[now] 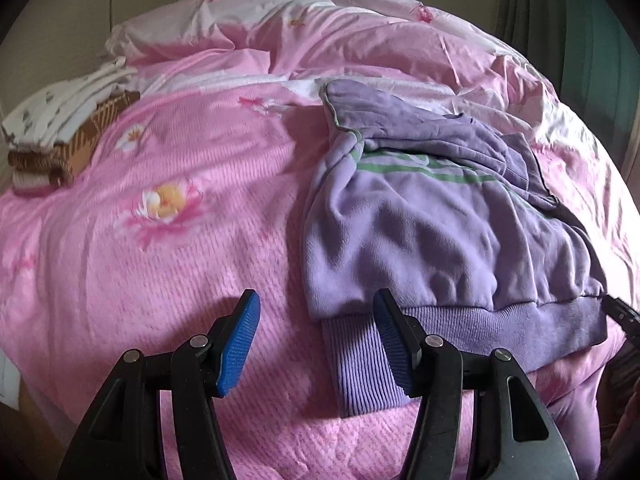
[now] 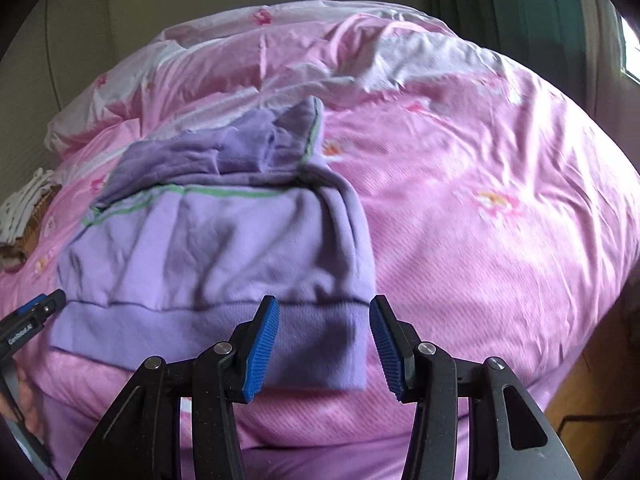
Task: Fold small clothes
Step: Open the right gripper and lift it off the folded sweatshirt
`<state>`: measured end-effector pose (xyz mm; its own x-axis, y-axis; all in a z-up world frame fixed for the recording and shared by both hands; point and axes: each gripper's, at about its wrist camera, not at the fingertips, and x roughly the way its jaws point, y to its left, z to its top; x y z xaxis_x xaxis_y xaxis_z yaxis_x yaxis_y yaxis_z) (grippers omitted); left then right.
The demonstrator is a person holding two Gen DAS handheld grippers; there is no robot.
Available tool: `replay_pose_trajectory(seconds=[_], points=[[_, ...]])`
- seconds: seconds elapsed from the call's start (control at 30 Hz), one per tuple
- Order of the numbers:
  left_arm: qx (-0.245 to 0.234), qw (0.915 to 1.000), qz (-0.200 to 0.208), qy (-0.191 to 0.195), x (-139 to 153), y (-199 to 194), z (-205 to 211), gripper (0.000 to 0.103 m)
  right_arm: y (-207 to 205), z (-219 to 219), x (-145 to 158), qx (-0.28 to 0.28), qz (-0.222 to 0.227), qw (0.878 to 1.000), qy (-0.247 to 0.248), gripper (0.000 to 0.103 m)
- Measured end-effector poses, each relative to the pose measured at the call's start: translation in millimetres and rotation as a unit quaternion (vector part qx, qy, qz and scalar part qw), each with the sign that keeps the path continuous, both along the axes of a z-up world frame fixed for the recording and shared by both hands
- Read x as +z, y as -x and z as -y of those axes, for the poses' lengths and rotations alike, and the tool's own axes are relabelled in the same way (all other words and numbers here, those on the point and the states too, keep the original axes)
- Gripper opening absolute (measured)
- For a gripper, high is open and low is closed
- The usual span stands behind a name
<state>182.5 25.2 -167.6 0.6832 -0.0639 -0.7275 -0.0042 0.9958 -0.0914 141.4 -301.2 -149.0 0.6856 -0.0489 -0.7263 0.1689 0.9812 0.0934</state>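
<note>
A lilac sweatshirt (image 1: 432, 232) with green stripes and a darker ribbed hem lies partly folded on the pink bedspread (image 1: 160, 280); it also shows in the right wrist view (image 2: 224, 248). My left gripper (image 1: 316, 340) is open just above the hem's left corner, and its right finger overlaps the ribbed band. My right gripper (image 2: 324, 344) is open over the hem's right corner, with the corner between its fingers. The left gripper's tip (image 2: 40, 308) shows at the hem's left end in the right wrist view.
A stack of folded clothes (image 1: 60, 136), white on brown, sits at the bed's far left. A rumpled pink and white duvet (image 1: 320, 32) lies behind the sweatshirt. Green curtains (image 2: 520, 0) hang at the back right. The wooden floor (image 2: 580, 392) shows past the bed's right edge.
</note>
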Motion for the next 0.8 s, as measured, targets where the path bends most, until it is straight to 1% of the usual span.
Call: replay_pose_trajectory(seconds=[0.07, 0.2, 0.37, 0.47, 0.57, 0.63, 0.73, 0.8], points=[[-0.007, 0.9999, 0.001, 0.011, -2, 1, 1, 0.058, 2, 3, -5, -0.004, -0.005, 1.0, 0.0, 0.048], [-0.012, 0.9998, 0.0, 0.017, -7, 2, 7, 0.058, -1, 6, -17, -0.01, -0.027, 1.0, -0.002, 0.048], [-0.005, 0.9997, 0.005, 0.024, -11, 6, 6, 0.058, 4, 11, -24, -0.018, -0.032, 0.999, -0.017, 0.048], [0.004, 0.9997, 0.009, 0.023, -11, 10, 5, 0.058, 5, 14, -30, -0.024, -0.04, 0.998, -0.033, 0.048], [0.016, 0.9997, 0.008, 0.019, -13, 15, 3, 0.058, 6, 17, -33, -0.031, -0.044, 0.998, -0.041, 0.053], [0.025, 0.9996, 0.01, 0.01, -13, 19, 3, 0.058, 7, 17, -35, -0.029, -0.044, 0.998, -0.042, 0.054], [0.026, 0.9988, 0.004, 0.04, -17, 22, -2, 0.059, 8, 18, -36, -0.03, -0.045, 0.997, -0.051, 0.054], [0.019, 0.9985, 0.005, 0.051, -18, 23, -1, 0.059, 8, 19, -37, -0.027, -0.045, 0.997, -0.064, 0.054]])
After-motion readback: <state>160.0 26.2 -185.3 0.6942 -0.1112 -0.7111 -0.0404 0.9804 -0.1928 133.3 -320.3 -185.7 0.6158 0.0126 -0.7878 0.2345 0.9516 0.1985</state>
